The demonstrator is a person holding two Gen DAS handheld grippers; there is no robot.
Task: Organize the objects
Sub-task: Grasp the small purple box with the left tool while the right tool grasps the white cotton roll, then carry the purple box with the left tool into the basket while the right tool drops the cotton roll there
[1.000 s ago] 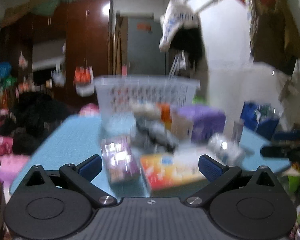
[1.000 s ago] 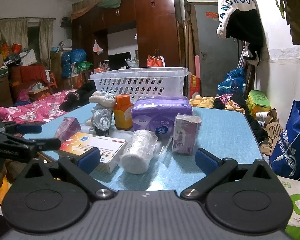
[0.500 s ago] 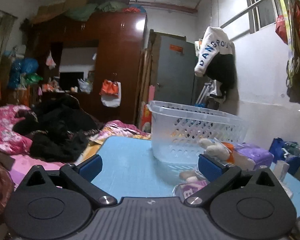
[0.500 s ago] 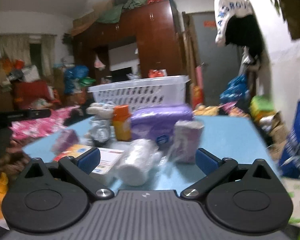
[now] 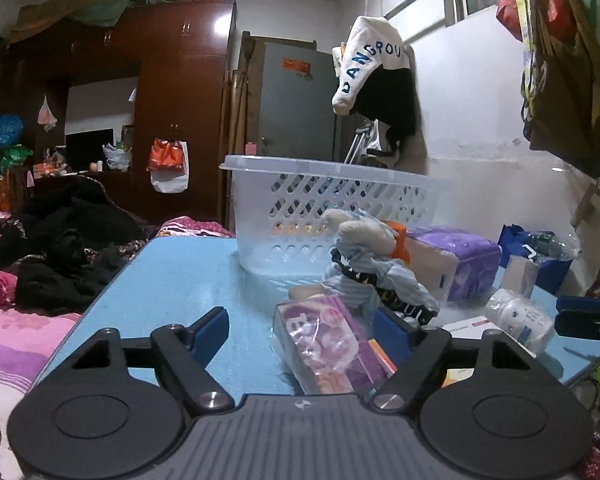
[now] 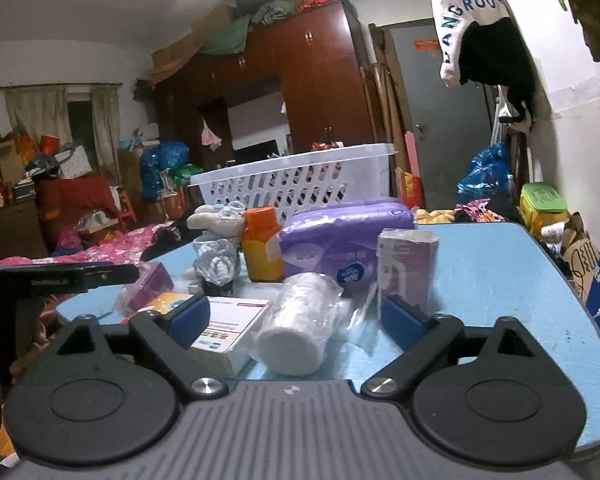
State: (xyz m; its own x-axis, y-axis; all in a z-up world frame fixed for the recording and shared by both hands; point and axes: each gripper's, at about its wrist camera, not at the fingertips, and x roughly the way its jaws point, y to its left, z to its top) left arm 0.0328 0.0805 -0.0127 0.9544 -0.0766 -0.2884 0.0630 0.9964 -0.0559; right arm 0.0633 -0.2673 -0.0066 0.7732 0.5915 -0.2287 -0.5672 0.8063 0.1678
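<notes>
clutter covers the near half of a pale blue bench [image 6: 500,280], with a white slotted laundry basket [image 6: 300,184] standing at its far side. left claw [image 5: 302,330] hangs low over the bench edge with its blue-padded fingers [image 5: 210,330] spread wide, gripping nothing; a purple wrapped packet [image 5: 328,344] lies between them, nearer the right-hand pad, though whether it touches that pad i cannot tell. just behind the packet sits a soft toy [image 5: 364,256] in striped blue cloth, and past it a purple tissue pack [image 5: 460,260].

right claw [image 6: 296,318] is likewise spread apart and empty, hovering at the near bench edge. a white roll in clear wrap [image 6: 300,332] lies on its side between the fingers, its round end toward the camera. beside the roll on the left rests a flat white box with an orange-and-yellow face [image 6: 220,332], partly hidden by the left pad. a small purple carton [image 6: 406,268] stands upright just behind the right pad. further back an orange bottle [image 6: 262,246] stands upright between the soft toy and the tissue pack, all in front of the basket. the other claw's black tip reaches in from the left edge of the right wrist view, near the purple packet.
</notes>
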